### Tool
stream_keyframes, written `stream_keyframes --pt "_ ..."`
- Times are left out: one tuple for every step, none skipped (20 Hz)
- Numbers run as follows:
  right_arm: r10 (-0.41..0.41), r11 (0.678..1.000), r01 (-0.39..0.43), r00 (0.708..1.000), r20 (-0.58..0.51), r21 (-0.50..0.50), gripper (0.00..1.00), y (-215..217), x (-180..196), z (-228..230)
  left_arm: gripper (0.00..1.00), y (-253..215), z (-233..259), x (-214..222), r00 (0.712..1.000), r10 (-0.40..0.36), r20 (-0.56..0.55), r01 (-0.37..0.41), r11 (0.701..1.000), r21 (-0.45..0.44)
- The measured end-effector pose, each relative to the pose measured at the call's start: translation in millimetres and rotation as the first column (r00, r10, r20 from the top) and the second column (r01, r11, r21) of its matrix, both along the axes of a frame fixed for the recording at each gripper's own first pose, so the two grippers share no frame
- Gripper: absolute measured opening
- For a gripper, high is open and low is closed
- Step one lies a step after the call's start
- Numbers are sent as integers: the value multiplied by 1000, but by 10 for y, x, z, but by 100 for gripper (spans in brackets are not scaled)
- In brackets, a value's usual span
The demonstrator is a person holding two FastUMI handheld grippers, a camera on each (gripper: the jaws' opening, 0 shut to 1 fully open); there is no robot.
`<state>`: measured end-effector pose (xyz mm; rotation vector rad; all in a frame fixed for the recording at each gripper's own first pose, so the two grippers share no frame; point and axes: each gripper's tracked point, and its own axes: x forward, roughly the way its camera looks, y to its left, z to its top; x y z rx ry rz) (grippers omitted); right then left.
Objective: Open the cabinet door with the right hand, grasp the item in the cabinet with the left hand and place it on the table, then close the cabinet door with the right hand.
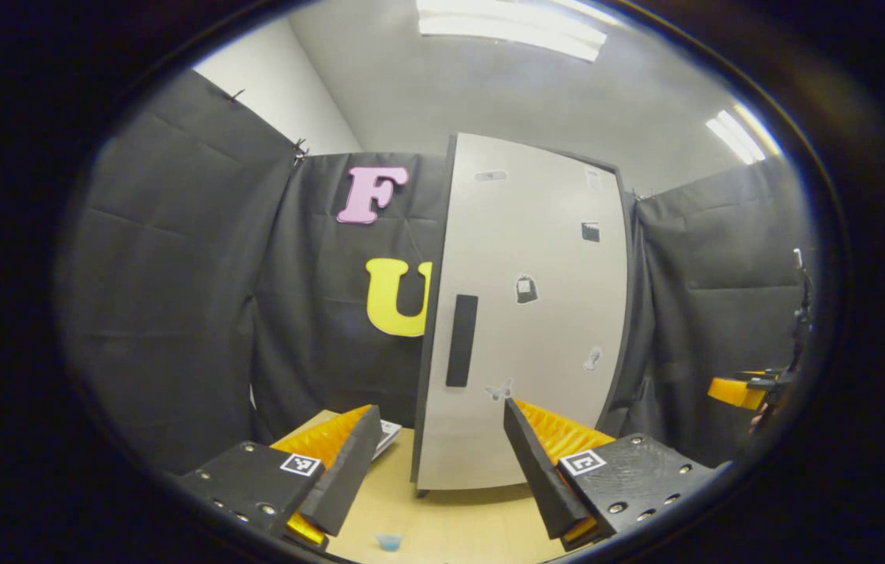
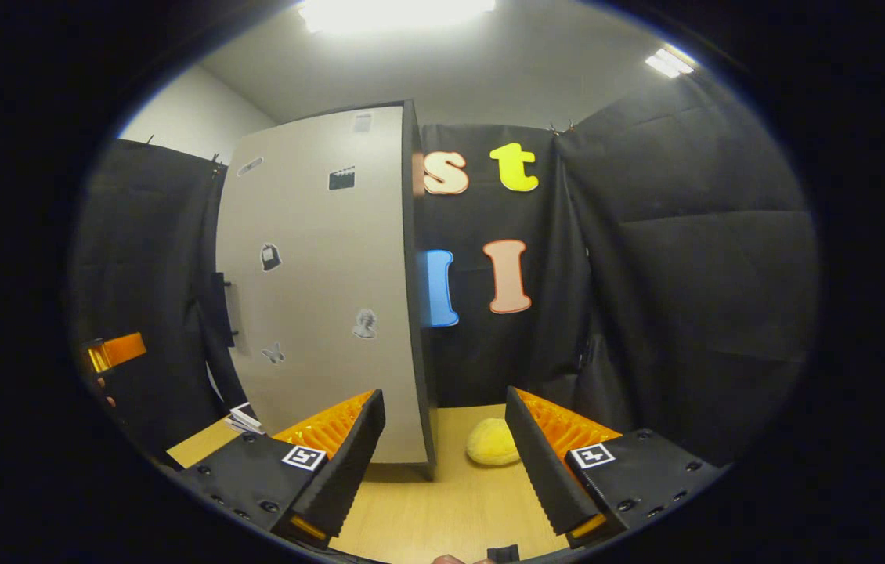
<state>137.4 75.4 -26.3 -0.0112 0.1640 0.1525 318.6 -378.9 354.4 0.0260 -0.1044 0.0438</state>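
Straight ahead of my left gripper [image 1: 442,462] stands the cabinet [image 1: 525,313] on the tabletop [image 1: 450,525], its pale door [image 1: 536,258] flat against the front. A dark upright handle [image 1: 461,340] sits near the door's left edge, and small stickers are scattered over the panel. My left jaws are spread apart with nothing between them, hovering short of the door. A small blue thing [image 1: 388,540] lies on the tabletop close below me, too blurred to name. Some white papers [image 1: 388,433] lie by the cabinet's left foot. Off to the right edge I see my other gripper [image 1: 740,390].

From the right gripper view, my right gripper [image 2: 442,462] also has its jaws apart and bare, pointed at the cabinet's right-hand corner. A soft yellow lump [image 2: 493,442] rests on the tabletop just beside that corner, outside the cabinet.
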Motion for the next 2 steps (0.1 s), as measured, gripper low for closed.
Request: stream_keyframes --pt "-25 1000 25 1000 -16 1 92 -46 3 -68 92 104 -95 30 999 48 -13 -48 999 -18" --pt "-42 999 42 999 -28 17 97 -63 12 -108 93 132 -194 50 998 63 -28 -64 997 -45"
